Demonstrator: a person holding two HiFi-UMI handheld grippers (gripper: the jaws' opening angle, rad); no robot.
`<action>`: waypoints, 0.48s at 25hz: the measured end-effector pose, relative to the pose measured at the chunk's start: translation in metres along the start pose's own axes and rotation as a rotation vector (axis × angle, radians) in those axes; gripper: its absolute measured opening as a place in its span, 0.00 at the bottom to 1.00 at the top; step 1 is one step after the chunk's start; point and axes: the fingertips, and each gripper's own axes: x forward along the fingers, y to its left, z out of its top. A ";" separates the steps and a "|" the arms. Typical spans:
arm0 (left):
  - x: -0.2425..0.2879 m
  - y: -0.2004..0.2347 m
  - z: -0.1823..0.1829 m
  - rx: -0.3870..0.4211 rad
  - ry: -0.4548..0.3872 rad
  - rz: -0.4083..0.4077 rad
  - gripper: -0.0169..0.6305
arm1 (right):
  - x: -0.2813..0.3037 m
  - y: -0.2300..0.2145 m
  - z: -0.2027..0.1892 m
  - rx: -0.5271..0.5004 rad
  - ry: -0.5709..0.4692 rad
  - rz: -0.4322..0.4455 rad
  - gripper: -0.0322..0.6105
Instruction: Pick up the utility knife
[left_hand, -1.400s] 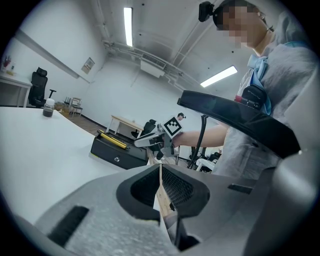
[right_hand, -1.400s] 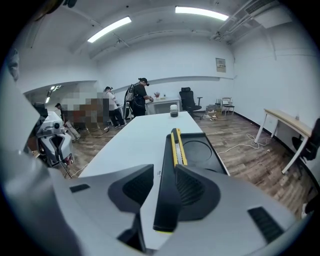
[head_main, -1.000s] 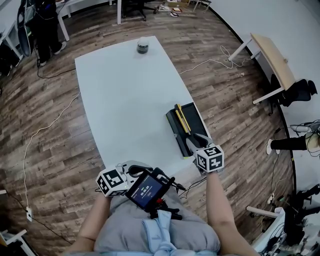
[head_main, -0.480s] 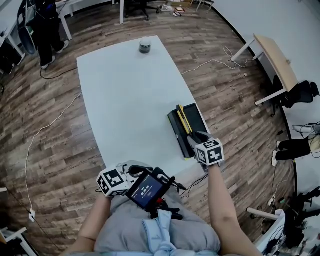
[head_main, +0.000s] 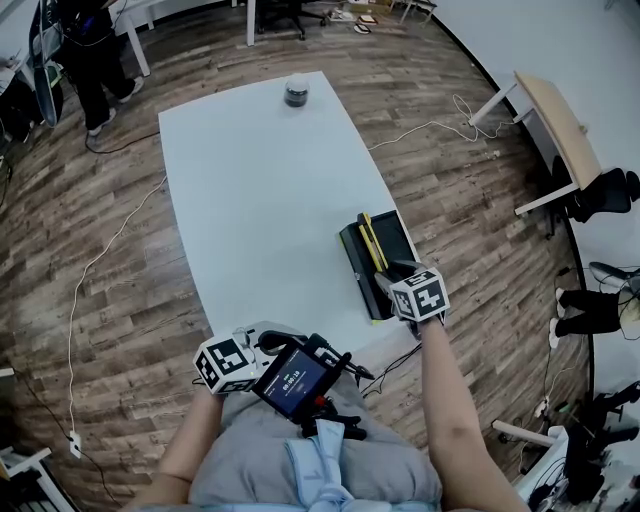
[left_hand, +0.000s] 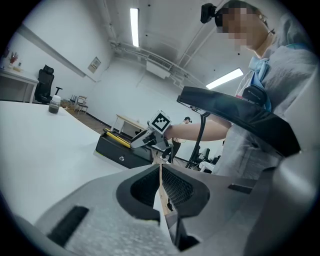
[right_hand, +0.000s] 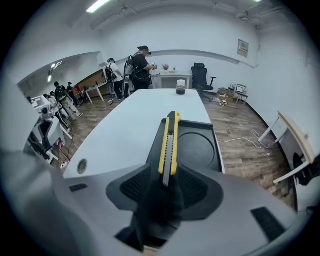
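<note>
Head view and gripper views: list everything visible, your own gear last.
Long white table: one, white, centre of the wood floor.
Flat black tray: one, black, table's near right edge.
Yellow utility knife: one, yellow and black, on the tray beside its round recess.
Small dark jar: one, dark, table's far end.
Wooden side table: one, tan, floor at right.
White floor cables: at least two, white, either side of the table.
Standing people: several, dark clothes, room's far end.
Chest-mounted screen: one, black, at the person's chest.
Left hand-held gripper: one, grey, by the lap, jaws together, empty.
Right hand-held gripper: one, grey, over the tray, jaws have just been opening, knife's near end between them, not gripped.
</note>
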 end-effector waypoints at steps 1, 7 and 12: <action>0.000 0.000 0.000 -0.001 -0.002 0.002 0.06 | 0.001 0.000 0.001 -0.001 0.004 0.001 0.28; -0.001 0.008 0.001 -0.014 -0.004 0.011 0.06 | 0.009 -0.005 0.011 -0.007 0.015 0.005 0.28; -0.004 0.012 0.002 -0.025 -0.009 0.029 0.06 | 0.015 -0.007 0.017 -0.003 0.016 0.012 0.28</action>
